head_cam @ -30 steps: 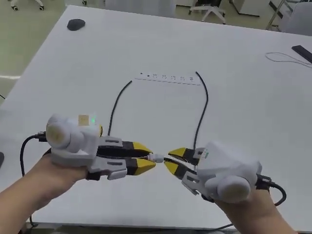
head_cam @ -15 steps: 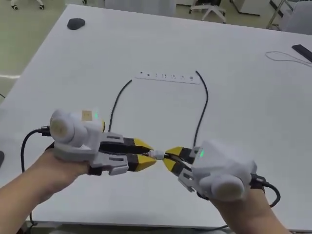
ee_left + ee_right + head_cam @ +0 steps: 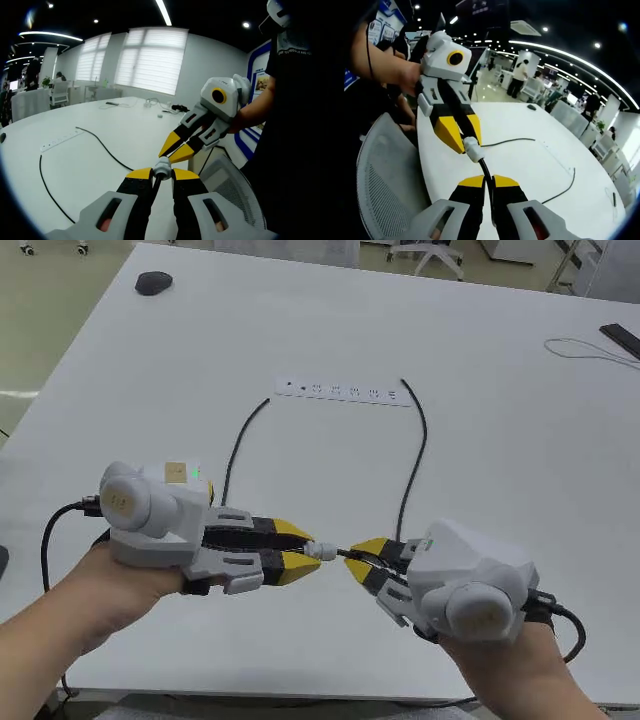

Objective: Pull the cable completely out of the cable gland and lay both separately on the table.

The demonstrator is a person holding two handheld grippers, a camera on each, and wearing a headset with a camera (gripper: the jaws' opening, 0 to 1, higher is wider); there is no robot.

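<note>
My left claw (image 3: pixel 308 552) clamps the gland (image 3: pixel 321 551); my right claw (image 3: pixel 358 558) clamps the cable (image 3: pixel 415 455) just right of it; not yet pulled free.

Bright, even light covers the white worktop (image 3: pixel 500 470) in the head view; shadows are soft and faint, focus sharp. Both gripper views bend strongly at the edges, and ceiling strip lights (image 3: pixel 162 12) glare against dark ceilings.

Head view steeply down over table (image 3: pixel 300 330); gripper views close, level, facing each other across cable gland (image 3: pixel 320 550).
</note>
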